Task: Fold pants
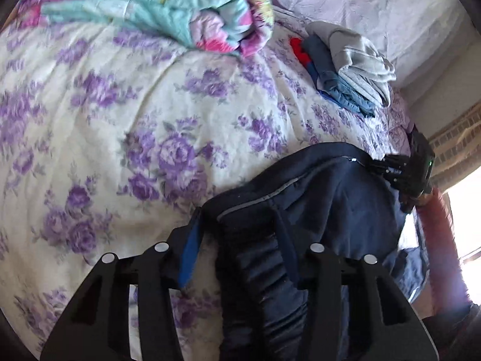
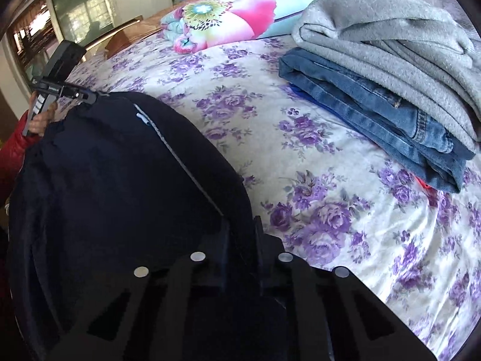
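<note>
navy pants (image 1: 300, 210) hung bunched from my left gripper (image 1: 240, 240), clamped on the gathered waistband, across to my right gripper (image 2: 240, 234), pinched on the other corner. step was the pickup; next i judged to spread them on the bedspread (image 1: 120, 105) ahead.

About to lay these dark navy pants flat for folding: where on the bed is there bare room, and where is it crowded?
The floral purple bedsheet lies bare between the dark navy pants, the rolled turquoise-and-pink quilt and the stack of folded grey and blue denim clothes. It is crowded along the quilt and the stack.
</note>
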Demonstrator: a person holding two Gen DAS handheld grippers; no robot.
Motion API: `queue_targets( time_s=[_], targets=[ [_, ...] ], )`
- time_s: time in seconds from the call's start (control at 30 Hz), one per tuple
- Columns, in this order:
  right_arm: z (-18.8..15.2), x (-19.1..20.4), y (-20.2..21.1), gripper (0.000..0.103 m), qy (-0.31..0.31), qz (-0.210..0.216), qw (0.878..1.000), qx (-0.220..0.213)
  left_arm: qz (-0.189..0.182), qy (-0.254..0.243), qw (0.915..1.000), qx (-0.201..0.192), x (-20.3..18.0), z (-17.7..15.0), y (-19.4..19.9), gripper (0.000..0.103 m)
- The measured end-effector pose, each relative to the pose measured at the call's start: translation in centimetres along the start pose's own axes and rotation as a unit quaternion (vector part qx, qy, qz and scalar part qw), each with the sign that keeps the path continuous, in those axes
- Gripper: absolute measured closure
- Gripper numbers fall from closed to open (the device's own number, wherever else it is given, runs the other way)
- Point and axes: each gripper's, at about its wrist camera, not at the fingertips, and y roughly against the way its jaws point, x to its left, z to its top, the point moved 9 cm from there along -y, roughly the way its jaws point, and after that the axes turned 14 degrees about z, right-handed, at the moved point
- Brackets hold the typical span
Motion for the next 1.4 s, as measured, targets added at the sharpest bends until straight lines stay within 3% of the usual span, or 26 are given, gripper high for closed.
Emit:
queue_targets(
  time_s=[0.13, 0.27, 0.33, 0.4, 0.53, 0.73, 0.77, 0.8, 0.83, 1.0, 1.17, 1.23, 1.27, 1.3, 1.4],
  targets=[
    [0.7, 1.5, 1.8, 0.096, 0.013, -0.046, 0.999, -0.015, -0.009, 0.017, 0.9995, -0.024, 0.2, 0.1, 1.9, 0.068],
    [1.3, 4.9, 5.9, 0.096, 0.023, -0.057, 0.997, -0.051, 0.004, 0.000, 0.9984, -0.056, -0.8, 0.5, 4.2, 0.075],
    [0.9, 7.2, 7.8, 0.096, 0.038, -0.067, 0.995, -0.061, -0.008, -0.005, 0.9968, -0.080, -1.3, 0.5, 6.0, 0.084],
    [0.0, 9.9, 9.7, 0.097, 0.048, -0.075, 0.993, -0.075, -0.023, -0.009, 0.9948, -0.098, -1.7, 0.0, 7.9, 0.084],
    [-3.2, 15.9, 13.1, 0.097, 0.059, -0.088, 0.988, -0.108, -0.037, -0.027, 0.9909, -0.126, -2.7, -2.6, 10.8, 0.084],
    [-10.1, 23.5, 13.8, 0.097, 0.069, -0.105, 0.987, -0.104, -0.049, -0.044, 0.9878, -0.141, -3.3, -8.1, 13.8, 0.084],
    [-11.4, 24.6, 13.6, 0.097, 0.067, -0.107, 0.986, -0.105, -0.047, -0.044, 0.9878, -0.141, -3.1, -9.1, 14.1, 0.088],
    [-12.5, 25.5, 13.3, 0.097, 0.067, -0.107, 0.987, -0.103, -0.044, -0.041, 0.9881, -0.142, -2.8, -9.9, 14.2, 0.102],
    [-13.6, 26.4, 12.9, 0.097, 0.066, -0.106, 0.987, -0.100, -0.042, -0.034, 0.9888, -0.139, -2.2, -11.0, 14.3, 0.103],
    [-18.1, 29.1, 10.2, 0.096, 0.043, -0.099, 0.990, -0.093, -0.087, 0.041, 0.9878, -0.122, 1.2, -16.0, 13.8, 0.103],
    [-19.2, 29.9, 9.3, 0.096, 0.035, -0.102, 0.990, -0.093, -0.109, 0.034, 0.9878, -0.107, -1.3, -21.2, 13.8, 0.103],
    [-19.0, 30.0, 9.4, 0.096, 0.038, -0.105, 0.989, -0.094, -0.101, 0.042, 0.9885, -0.104, -2.7, -22.0, 13.7, 0.093],
    [-19.0, 30.1, 9.5, 0.096, 0.039, -0.105, 0.989, -0.095, -0.092, 0.051, 0.9896, -0.098, -3.1, -22.2, 13.2, 0.080],
    [-18.9, 30.1, 9.5, 0.096, 0.039, -0.105, 0.989, -0.095, -0.098, 0.059, 0.9888, -0.096, -3.6, -22.0, 13.0, 0.076],
    [-18.8, 30.3, 9.7, 0.096, 0.040, -0.109, 0.988, -0.098, -0.132, 0.089, 0.9829, -0.094, -4.4, -21.1, 12.6, 0.072]
  ],
)
